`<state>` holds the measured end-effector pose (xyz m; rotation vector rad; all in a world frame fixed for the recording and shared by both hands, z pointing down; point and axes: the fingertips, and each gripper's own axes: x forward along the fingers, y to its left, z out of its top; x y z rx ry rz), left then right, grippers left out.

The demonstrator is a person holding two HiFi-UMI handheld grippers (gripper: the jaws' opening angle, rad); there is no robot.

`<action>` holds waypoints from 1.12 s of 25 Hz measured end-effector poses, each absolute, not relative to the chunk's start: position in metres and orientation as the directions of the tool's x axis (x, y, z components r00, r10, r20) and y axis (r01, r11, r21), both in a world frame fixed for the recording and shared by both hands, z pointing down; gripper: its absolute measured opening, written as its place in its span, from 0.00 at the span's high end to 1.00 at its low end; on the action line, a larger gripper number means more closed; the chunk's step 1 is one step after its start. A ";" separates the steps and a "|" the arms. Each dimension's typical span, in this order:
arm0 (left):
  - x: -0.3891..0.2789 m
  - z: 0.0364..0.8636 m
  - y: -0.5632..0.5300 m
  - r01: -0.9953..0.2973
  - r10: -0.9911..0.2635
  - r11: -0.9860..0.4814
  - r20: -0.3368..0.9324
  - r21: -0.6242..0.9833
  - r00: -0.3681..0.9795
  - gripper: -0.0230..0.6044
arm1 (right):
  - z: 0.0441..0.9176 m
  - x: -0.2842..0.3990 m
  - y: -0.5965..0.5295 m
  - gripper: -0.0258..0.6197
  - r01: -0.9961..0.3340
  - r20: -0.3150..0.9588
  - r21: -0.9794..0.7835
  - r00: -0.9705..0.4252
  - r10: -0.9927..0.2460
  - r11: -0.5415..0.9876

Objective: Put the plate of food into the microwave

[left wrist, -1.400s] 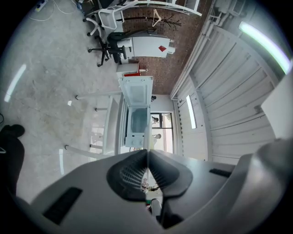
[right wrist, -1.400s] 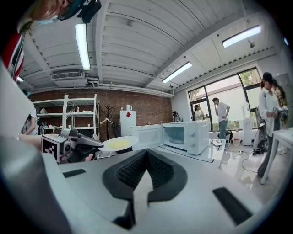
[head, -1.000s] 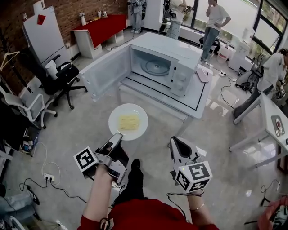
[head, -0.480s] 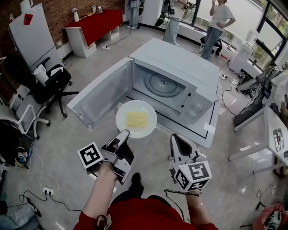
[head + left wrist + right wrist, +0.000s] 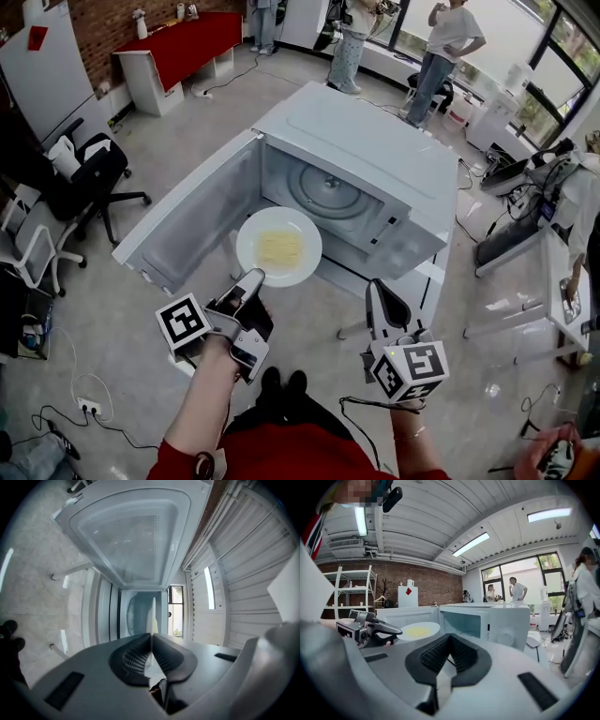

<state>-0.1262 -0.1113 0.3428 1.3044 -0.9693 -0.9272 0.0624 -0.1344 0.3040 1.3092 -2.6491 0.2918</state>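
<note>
A white plate (image 5: 278,247) with a flat yellow portion of food hangs level in front of the open microwave (image 5: 375,169), just outside its cavity and turntable (image 5: 326,190). My left gripper (image 5: 254,277) is shut on the plate's near rim. In the left gripper view the plate (image 5: 152,613) shows edge-on between the closed pads, with the cavity (image 5: 136,616) behind it. My right gripper (image 5: 382,298) is lower right of the plate, shut and empty. From the right gripper view (image 5: 450,640) the plate (image 5: 418,630) is at the left, before the microwave (image 5: 487,620).
The microwave door (image 5: 183,225) is swung open to the left, close to the plate; it fills the left gripper view (image 5: 131,536). The oven sits on a white table (image 5: 427,281). Office chairs (image 5: 89,169) stand left, another table (image 5: 562,281) right, people at the back.
The plate, in the left gripper, has been carried forward to the microwave opening. The microwave looks larger and nearer. The right gripper has come along, still shut.
</note>
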 end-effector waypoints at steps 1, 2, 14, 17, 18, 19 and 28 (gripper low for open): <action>-0.126 0.346 -0.116 0.008 -0.941 0.057 0.051 0.998 0.334 0.92 | 0.305 0.065 -0.137 0.94 -0.798 0.245 -0.097 -0.599 -0.762 0.595; -0.126 0.349 -0.120 0.011 -0.941 0.062 0.054 0.998 0.334 0.92 | 0.306 0.066 -0.139 0.94 -0.797 0.252 -0.093 -0.599 -0.760 0.597; -0.110 0.399 -0.151 0.040 -0.941 0.019 0.004 0.999 0.339 0.92 | 0.360 0.057 -0.142 0.94 -0.732 0.240 -0.087 -0.673 -0.699 0.675; -0.109 0.408 -0.158 0.057 -0.942 0.015 -0.005 0.998 0.335 0.92 | 0.378 0.052 -0.145 0.94 -0.727 0.263 -0.082 -0.675 -0.689 0.681; -0.107 0.411 -0.161 0.065 -0.942 0.013 -0.010 0.998 0.335 0.92 | 0.384 0.051 -0.147 0.94 -0.726 0.269 -0.083 -0.676 -0.686 0.683; -0.105 0.416 -0.163 0.072 -0.942 0.011 -0.014 0.997 0.335 0.93 | 0.391 0.050 -0.149 0.94 -0.725 0.273 -0.082 -0.677 -0.684 0.684; -0.104 0.428 -0.180 0.051 -0.937 -0.031 -0.047 0.998 0.346 0.92 | 0.416 0.031 -0.164 0.94 -0.724 0.254 -0.063 -0.677 -0.691 0.687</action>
